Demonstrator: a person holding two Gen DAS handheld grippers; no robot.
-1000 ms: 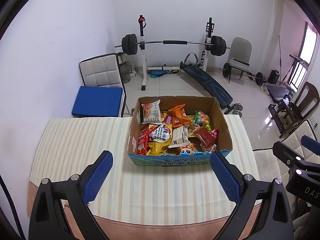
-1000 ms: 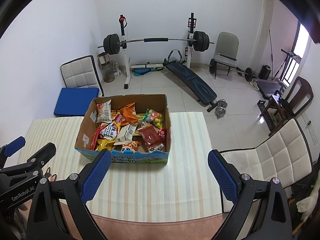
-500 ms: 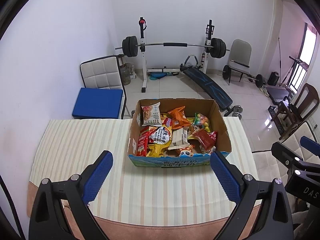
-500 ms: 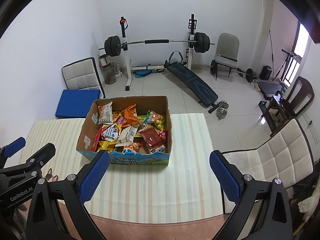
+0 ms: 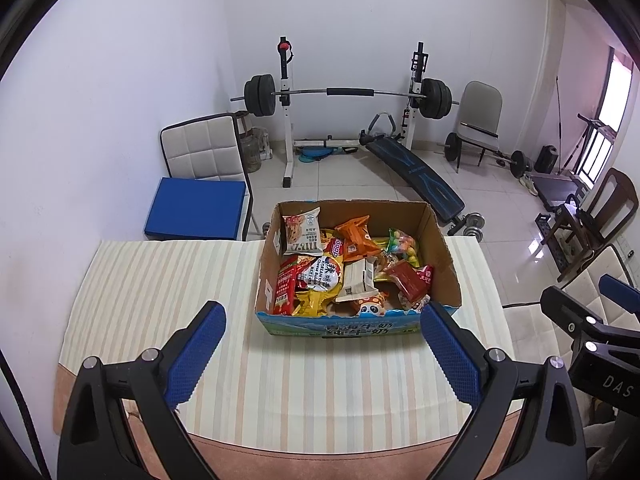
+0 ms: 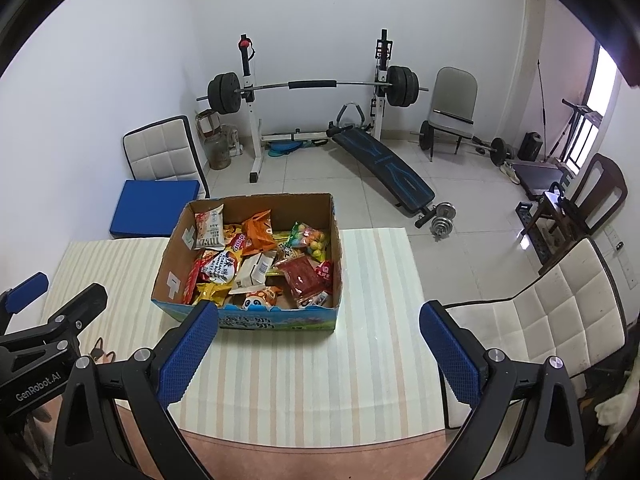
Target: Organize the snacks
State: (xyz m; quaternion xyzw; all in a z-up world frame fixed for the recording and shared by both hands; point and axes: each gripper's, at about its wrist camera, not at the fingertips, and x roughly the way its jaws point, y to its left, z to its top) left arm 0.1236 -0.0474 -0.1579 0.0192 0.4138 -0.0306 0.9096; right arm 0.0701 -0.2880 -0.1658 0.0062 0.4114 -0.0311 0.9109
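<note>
Cardboard box (image 5: 356,322) of mixed snack packets (image 5: 320,276) is seen on the striped surface (image 5: 160,280). Left tool (image 5: 322,344) and right tool (image 6: 320,344) are held near the box, both spread wide apart, nothing gripped.

The round white-and-yellow snack packet (image 5: 325,274) in the open brown cardboard box (image 5: 440,236) reads "KOREAN Cheese", and the small red packet (image 5: 335,246) behind it reads "doop". The black gripper body (image 6: 38,364) at the right wrist view's left edge carries "GenRobot.AI", and the black gripper body (image 5: 608,364) at the left wrist view's right edge shows "DAS".
</note>
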